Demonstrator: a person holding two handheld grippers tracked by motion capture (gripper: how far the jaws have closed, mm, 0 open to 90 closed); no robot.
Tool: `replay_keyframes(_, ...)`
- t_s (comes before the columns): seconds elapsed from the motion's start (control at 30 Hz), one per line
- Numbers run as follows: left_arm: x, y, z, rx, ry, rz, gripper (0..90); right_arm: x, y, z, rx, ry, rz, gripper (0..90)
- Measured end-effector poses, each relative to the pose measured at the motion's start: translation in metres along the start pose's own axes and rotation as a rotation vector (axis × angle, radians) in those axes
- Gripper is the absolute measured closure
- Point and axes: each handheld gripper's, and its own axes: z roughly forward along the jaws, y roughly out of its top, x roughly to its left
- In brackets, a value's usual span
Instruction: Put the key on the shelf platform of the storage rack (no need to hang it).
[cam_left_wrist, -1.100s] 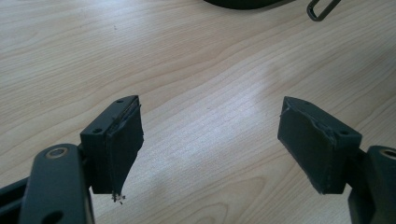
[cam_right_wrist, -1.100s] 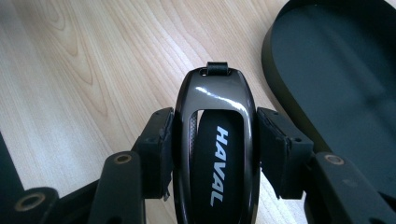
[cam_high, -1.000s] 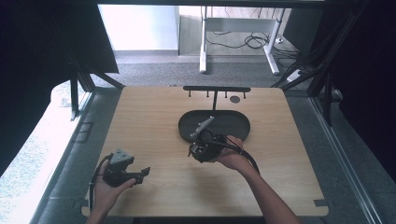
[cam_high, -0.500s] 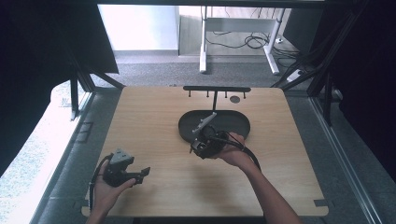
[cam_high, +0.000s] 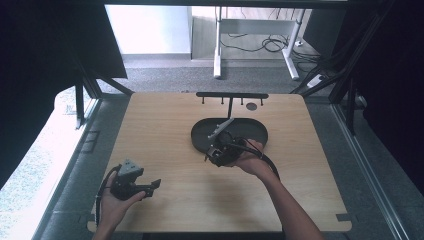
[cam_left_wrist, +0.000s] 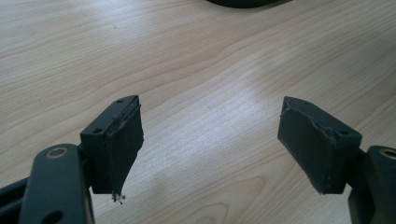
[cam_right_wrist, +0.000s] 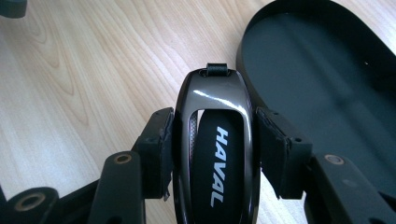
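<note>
On the pale wooden table, I am clamping my right gripper on the glossy black HAVAL key fob beside the near-left rim of the black oval tray, probably for placing; my left gripper is resting apart, near-left.

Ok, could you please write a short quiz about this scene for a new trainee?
1. True or false: the right gripper is shut on the car key.
2. The left gripper has its jaws: A) open with nothing between them, B) closed on a cable, C) closed on the tray.
3. What word is printed on the key?

Key
1. True; both pads press its sides, beside the black oval tray.
2. A; it hovers above the bare wooden table.
3. HAVAL.
</note>
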Motion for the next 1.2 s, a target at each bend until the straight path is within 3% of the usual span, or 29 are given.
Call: replay_keyframes(1.2, -0.002, 0.000, 0.001, 0.008, -0.002, 0.005, 22.4, -0.036, 0.001, 0.002, 0.014, -0.030, 0.068, 49.1)
